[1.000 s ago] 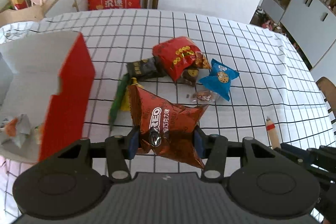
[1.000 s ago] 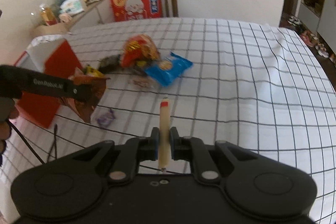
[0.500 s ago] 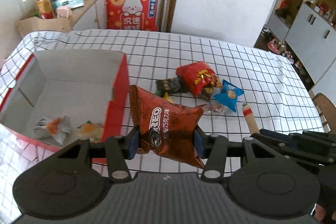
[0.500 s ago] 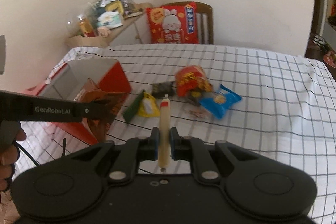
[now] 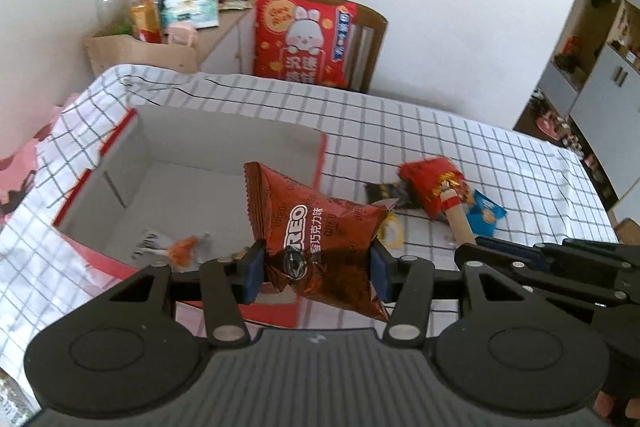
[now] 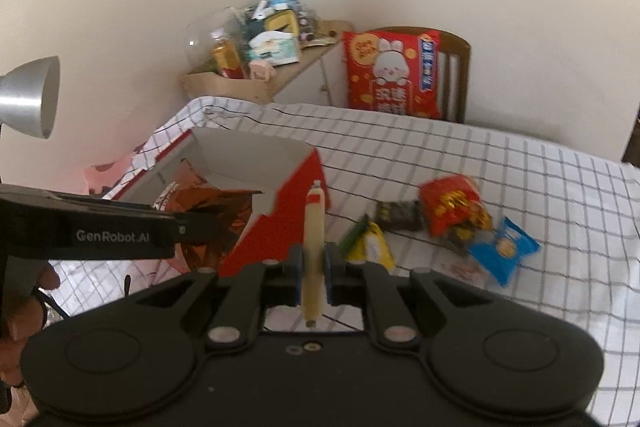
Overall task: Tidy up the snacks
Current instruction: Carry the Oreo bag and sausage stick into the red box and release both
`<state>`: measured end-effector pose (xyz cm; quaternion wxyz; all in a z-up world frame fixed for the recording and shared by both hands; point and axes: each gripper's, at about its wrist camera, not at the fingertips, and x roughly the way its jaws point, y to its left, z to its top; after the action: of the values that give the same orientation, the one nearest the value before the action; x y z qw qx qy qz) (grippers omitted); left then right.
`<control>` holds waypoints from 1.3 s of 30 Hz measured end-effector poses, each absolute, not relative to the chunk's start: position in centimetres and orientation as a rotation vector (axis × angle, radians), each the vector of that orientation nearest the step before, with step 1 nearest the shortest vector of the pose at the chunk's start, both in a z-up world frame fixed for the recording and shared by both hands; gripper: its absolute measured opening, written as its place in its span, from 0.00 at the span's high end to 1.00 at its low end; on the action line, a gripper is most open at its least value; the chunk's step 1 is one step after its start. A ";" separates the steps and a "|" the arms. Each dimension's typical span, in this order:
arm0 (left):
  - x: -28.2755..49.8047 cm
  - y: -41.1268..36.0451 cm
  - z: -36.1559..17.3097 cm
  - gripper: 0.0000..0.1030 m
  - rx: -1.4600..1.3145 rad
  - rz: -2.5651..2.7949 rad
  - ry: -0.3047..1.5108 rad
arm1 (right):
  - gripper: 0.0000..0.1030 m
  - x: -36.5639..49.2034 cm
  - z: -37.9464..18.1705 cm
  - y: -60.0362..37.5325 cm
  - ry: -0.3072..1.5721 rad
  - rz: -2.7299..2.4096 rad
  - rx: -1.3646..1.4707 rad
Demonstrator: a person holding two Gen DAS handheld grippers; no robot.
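Observation:
My left gripper [image 5: 316, 269] is shut on a brown Oreo bag [image 5: 316, 227] and holds it above the near right corner of a red box with a white inside [image 5: 192, 151]; the bag also shows in the right wrist view [image 6: 208, 211]. The box holds a few small wrapped snacks [image 5: 180, 247]. My right gripper [image 6: 313, 273] is shut on a beige sausage stick with a red band [image 6: 314, 247], just right of the box [image 6: 288, 195]. The stick shows in the left wrist view too [image 5: 458, 215].
On the checked tablecloth [image 5: 400, 131] lie a red snack bag [image 6: 450, 205], a blue packet [image 6: 502, 251], a dark packet [image 6: 400, 215], a yellow packet [image 6: 372, 247] and a green stick [image 6: 354, 231]. A chair with a red cushion [image 5: 304, 41] stands behind.
Both grippers have moved left and up with their snacks. The Oreo bag is now over the box, and the stick is beside the box's right wall.

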<state>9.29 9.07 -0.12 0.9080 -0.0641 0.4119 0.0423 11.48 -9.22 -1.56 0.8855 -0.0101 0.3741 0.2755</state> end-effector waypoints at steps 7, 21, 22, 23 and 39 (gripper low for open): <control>9.9 12.9 0.2 0.50 -0.142 0.152 0.839 | 0.91 13.0 -1.3 -5.0 0.786 0.618 -0.031; 12.2 19.2 -1.2 0.50 -0.156 0.267 0.869 | 0.91 16.4 -3.0 2.0 0.829 0.683 -0.052; 12.5 19.6 -1.4 0.50 -0.157 0.275 0.871 | 0.91 16.6 -3.2 2.6 0.830 0.686 -0.058; 12.8 20.0 -1.6 0.50 -0.156 0.282 0.878 | 0.91 16.9 -3.4 3.0 0.832 0.689 -0.064; 16.1 23.9 -7.5 0.48 -0.199 0.361 1.007 | 0.81 19.0 -7.5 7.0 0.915 0.726 -0.150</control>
<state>16.09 23.94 -7.48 0.8556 -0.0947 0.4789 0.1718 19.01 6.99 -7.51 0.8316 -0.0706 0.4317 0.3423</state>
